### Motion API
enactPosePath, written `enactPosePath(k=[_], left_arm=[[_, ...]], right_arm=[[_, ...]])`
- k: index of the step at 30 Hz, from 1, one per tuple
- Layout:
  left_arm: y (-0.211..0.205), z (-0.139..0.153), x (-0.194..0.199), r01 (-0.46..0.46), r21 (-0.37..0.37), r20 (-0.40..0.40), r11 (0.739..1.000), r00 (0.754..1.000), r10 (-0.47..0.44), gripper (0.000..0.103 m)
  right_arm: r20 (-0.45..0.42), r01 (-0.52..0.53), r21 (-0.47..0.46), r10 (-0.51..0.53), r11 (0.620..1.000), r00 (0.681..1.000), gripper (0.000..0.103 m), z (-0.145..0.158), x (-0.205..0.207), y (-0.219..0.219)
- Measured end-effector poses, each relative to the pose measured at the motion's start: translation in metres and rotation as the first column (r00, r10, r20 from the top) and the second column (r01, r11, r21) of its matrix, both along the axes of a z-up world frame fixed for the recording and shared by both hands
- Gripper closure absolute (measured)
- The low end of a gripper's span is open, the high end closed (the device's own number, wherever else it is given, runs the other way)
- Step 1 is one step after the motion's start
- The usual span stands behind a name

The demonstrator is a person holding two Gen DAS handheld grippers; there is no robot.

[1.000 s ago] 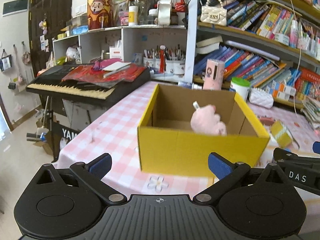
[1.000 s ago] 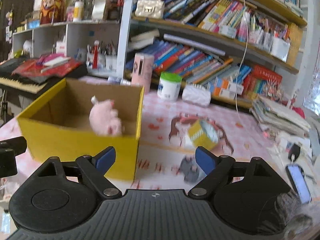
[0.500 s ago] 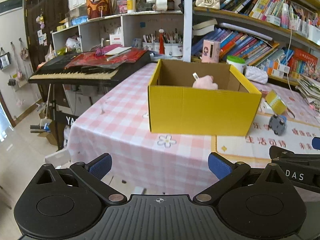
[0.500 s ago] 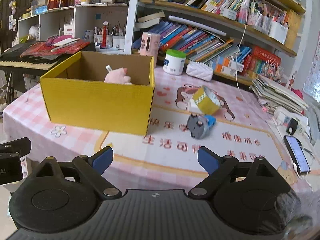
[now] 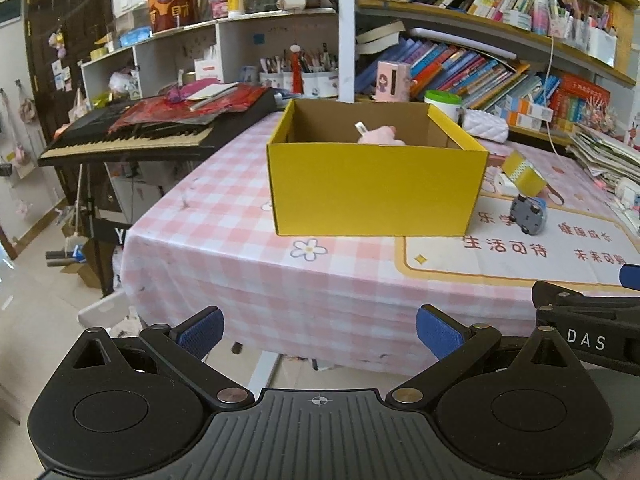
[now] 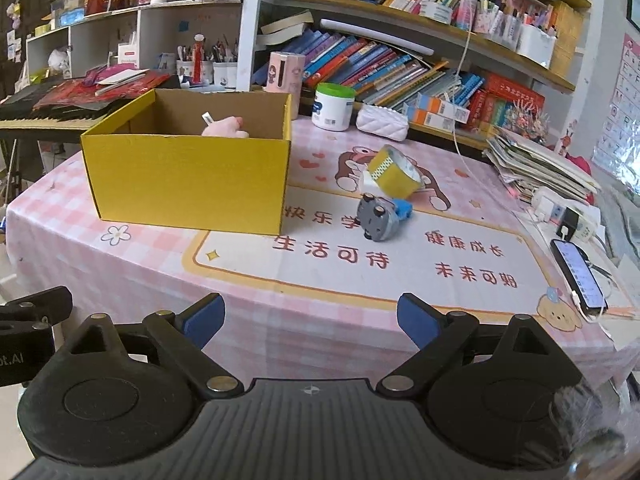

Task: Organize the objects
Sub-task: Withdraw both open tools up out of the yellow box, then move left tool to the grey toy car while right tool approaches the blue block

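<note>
A yellow cardboard box (image 5: pixel 376 188) (image 6: pixel 188 184) stands open on the pink checked tablecloth. Inside it, a pink plush toy (image 5: pixel 380 136) (image 6: pixel 226 128) pokes above the rim. To the box's right lie a yellow tape roll (image 6: pixel 394 172) (image 5: pixel 522 174) and a small grey and blue toy (image 6: pixel 380 214) (image 5: pixel 530 216). My left gripper (image 5: pixel 319 332) hangs open in front of the table's near edge, well short of the box. My right gripper (image 6: pixel 310 318) is beside it, its jaws still opening, with nothing between them.
A black keyboard (image 5: pixel 132 132) piled with red papers stands left of the table. At the back sit a green-lidded jar (image 6: pixel 334 106) and a white quilted pouch (image 6: pixel 382 122) below full bookshelves. A phone (image 6: pixel 578 276) and stacked papers (image 6: pixel 540 164) lie at the right edge.
Both grippers have drawn back from the box, off the table. The table's near edge and the floor now show. The right jaws stand a little wider.
</note>
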State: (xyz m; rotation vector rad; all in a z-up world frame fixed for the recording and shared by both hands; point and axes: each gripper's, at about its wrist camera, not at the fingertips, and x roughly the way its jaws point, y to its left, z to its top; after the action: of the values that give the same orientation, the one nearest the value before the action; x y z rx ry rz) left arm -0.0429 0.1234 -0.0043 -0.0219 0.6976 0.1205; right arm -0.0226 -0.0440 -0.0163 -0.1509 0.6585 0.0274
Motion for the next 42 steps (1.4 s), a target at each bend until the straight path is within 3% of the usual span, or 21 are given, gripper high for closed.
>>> enactPosePath(k=[23, 34, 42], left_arm=[[-0.064, -0.004, 0.019, 0.216, -0.024, 0.0, 0.976, 0.976, -0.216, 0.0], [-0.094, -0.008, 0.038, 0.274, -0.015, -0.006, 0.962, 0.962, -0.274, 0.0], [-0.111, -0.007, 0.062, 0.261, -0.011, -0.007, 0.965, 0.965, -0.261, 0.0]], right_arm=[[0.002, 0.235, -0.013, -0.235, 0.972, 0.972, 0.009, 0.002, -0.016, -0.069], [-0.019, 0.295, -0.002, -0.295, 0.955, 0.955, 0.009, -0.003, -0.002, -0.097], [-0.03, 0.289, 0.001, -0.289, 0.957, 0.957, 0.009, -0.004, 0.026, -0.116]])
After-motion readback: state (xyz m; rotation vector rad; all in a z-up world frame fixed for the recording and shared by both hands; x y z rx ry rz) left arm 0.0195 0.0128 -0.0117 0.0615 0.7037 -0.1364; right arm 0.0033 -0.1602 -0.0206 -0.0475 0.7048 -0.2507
